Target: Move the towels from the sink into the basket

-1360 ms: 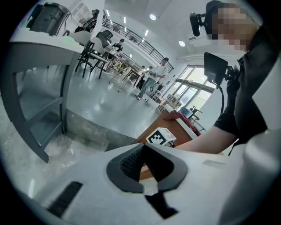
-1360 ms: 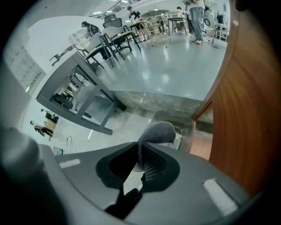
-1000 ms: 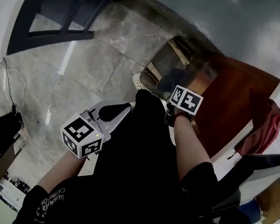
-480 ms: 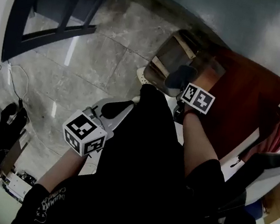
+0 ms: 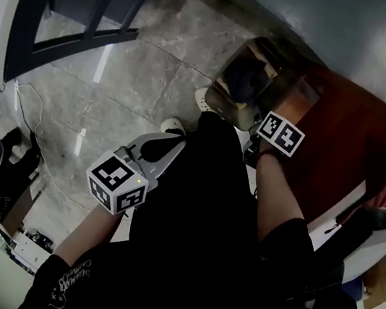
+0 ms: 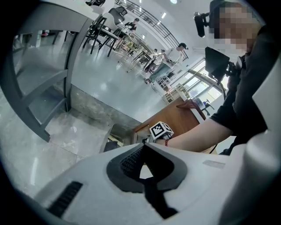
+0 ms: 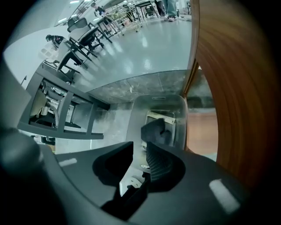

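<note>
The floor [image 5: 137,97] carries a wooden cabinet [image 5: 333,151] with the basket [image 7: 140,110] just beside it. A dark towel [image 7: 156,132] lies inside the basket. Above it hangs the right gripper [image 7: 139,149]; its fingers have just been opening and stand apart with nothing between them. The left gripper [image 6: 144,147] is closed, empty. The best next move is probably lifting the right gripper straight up, clear of the rim. The sink is out of view, and only 1 towel shows.

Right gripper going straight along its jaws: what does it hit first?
Most likely the dark towel lying in the basket below the right gripper, though depth is unclear. Its jaws have just been opening; nothing is between them.
</note>
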A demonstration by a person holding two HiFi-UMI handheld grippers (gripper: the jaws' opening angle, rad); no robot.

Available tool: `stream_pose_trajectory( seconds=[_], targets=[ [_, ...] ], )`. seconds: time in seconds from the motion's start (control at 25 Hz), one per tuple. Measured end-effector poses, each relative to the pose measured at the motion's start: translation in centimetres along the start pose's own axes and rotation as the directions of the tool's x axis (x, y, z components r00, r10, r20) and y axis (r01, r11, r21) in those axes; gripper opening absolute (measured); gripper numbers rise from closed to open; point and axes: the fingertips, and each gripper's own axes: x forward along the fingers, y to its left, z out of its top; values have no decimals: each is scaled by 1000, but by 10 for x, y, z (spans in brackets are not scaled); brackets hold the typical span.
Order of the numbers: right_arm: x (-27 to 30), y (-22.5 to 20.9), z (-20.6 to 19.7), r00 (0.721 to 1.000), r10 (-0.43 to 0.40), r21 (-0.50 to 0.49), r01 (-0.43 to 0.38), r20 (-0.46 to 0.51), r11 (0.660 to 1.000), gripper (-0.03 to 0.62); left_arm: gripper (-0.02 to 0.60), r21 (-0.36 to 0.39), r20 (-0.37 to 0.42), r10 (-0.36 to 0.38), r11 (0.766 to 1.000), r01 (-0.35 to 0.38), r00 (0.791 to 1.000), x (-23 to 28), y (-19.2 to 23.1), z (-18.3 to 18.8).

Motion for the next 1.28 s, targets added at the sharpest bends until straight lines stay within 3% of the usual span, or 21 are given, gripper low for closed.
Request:
stream_pose_trajectory(
  seconds=[0.2, 0.4, 0.64, 0.8, 0.92, 1.0, 1.12, 1.28],
  targets=[
    [-9, 5, -10, 999, -37, -58, 37, 2, 998, 9, 0, 31, -21, -28, 999, 29, 999, -2, 0, -2],
    [-41, 17, -17, 997, -31, -48, 34, 67, 998, 8, 0, 136, -53, -101, 985, 107, 994, -12, -22, 5],
    [-109, 45, -33, 971, 14, 79, -34, 239, 996, 8, 0, 223, -49, -162, 960, 169, 986, -59, -54, 7],
    [-167, 85, -20, 901, 79, 136, -150, 427, 979, 8, 0, 301, -12, -198, 934, 192, 980, -89, -66, 24],
    [-217, 113, -19, 850, 104, 115, -189, 517, 975, 8, 0, 336, 25, -255, 913, 233, 967, -112, -90, 41],
    [-256, 132, -14, 807, 119, 73, -196, 579, 978, 8, 0, 385, 38, -297, 885, 261, 954, -127, -110, 54],
    [-326, 166, 5, 713, 170, -30, -204, 681, 978, 8, 0, 458, 56, -381, 831, 316, 923, -147, -146, 81],
    [-436, 228, 11, 553, 315, -266, -169, 772, 949, 8, 0, 528, 80, -499, 756, 387, 863, -184, -200, 108]
  ],
)
